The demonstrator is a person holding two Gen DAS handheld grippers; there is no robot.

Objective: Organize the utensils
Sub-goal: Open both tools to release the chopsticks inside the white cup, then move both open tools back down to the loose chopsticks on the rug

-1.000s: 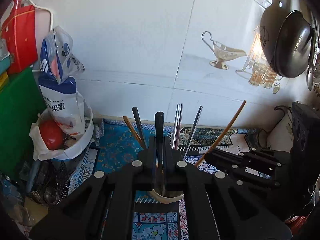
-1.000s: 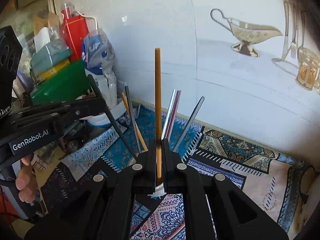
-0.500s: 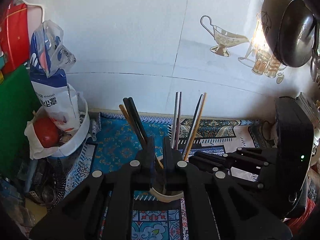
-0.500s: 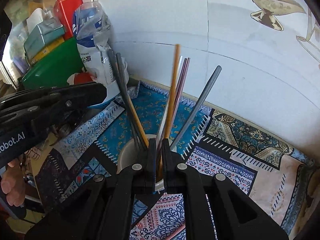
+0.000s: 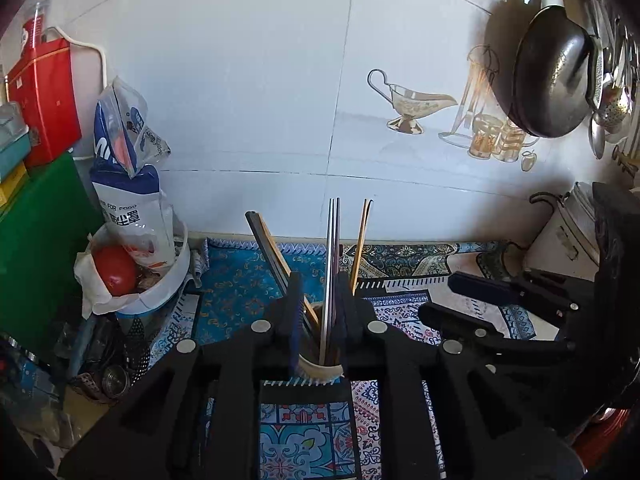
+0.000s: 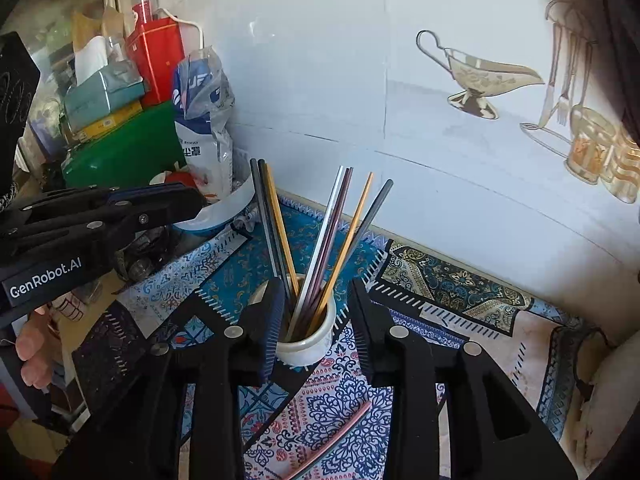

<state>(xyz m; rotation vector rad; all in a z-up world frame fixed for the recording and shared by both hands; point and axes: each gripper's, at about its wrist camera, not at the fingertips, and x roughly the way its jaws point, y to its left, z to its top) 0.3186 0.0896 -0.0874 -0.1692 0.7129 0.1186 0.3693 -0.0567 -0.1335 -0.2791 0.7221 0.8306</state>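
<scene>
both my left tool (image 5: 318,312) and right tool (image 6: 318,320) have just been opening, released and holding nothing, around the chopsticks (image 6: 320,248) standing in the cup (image 6: 306,346).

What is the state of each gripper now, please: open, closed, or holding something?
Left gripper: jaws have just been opening; open, gripping nothing.
Right gripper: jaws have just been opening; open, holding nothing; the white cup of chopsticks stands beyond them.

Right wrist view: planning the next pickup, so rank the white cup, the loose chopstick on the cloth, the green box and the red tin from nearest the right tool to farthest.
1. white cup, between the right tool's open fingers.
2. loose chopstick, on the cloth, below the tool.
3. green box, back left.
4. red tin, above and behind the box.
</scene>
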